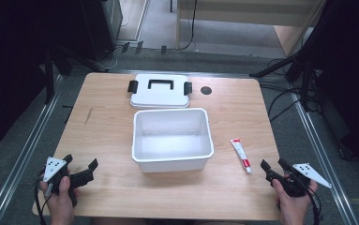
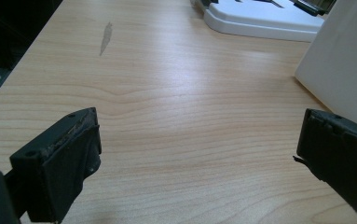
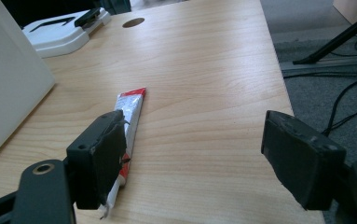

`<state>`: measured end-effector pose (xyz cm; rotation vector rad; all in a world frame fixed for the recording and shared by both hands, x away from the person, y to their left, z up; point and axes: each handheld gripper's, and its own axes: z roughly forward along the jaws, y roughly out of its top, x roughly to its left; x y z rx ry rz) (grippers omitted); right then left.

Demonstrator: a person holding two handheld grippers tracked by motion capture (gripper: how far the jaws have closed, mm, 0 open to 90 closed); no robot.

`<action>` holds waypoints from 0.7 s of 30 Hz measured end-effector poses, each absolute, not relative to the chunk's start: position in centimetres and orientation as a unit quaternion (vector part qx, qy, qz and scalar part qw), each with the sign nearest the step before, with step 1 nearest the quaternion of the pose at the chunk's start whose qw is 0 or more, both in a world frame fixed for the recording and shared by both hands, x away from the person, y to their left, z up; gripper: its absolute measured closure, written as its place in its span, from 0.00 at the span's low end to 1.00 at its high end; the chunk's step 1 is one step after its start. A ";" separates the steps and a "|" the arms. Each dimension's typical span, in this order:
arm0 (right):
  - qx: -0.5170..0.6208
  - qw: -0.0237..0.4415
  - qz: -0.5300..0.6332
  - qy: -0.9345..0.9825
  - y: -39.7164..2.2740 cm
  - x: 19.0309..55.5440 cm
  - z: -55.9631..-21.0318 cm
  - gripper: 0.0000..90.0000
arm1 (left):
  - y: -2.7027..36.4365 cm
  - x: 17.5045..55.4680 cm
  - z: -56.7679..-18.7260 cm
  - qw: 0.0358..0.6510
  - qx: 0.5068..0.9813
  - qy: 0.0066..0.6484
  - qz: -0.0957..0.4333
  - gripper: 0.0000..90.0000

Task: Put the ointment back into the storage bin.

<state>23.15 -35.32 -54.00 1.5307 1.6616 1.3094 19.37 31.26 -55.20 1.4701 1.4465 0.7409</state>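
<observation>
At the near edge of the wooden table [image 1: 107, 140], the left gripper [image 1: 81, 169] sits in the person's left hand [image 1: 60, 197], its jaws spread apart over bare wood with nothing between them. At the near right, the right gripper [image 1: 272, 167] is held in the right hand [image 1: 292, 199], its jaws also apart and empty, pointing at the toothpaste tube [image 1: 241, 155] that lies flat just beyond its tips; in the right gripper view the tube [image 3: 127, 121] runs partly behind one jaw. Left of the tube, near the table's middle, stands an open white box [image 1: 172, 161]. Just behind it lies its white lid [image 1: 160, 91] with a black handle and black clips, and right of the lid is a small dark hole [image 1: 206, 90] in the tabletop
</observation>
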 end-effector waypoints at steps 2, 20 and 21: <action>0.569 0.263 0.478 0.615 -35.2 23.1 -53.9 0.25 | 31.3 19.4 -55.2 0.457 0.595 0.588 0.301 0.00; 0.589 0.233 0.331 0.700 -34.2 24.8 -50.7 0.26 | 31.3 19.4 -55.2 0.456 0.595 0.589 0.302 0.00; 0.587 0.226 0.321 0.708 -34.0 25.0 -50.4 0.26 | 31.3 19.4 -55.2 0.455 0.595 0.590 0.302 0.00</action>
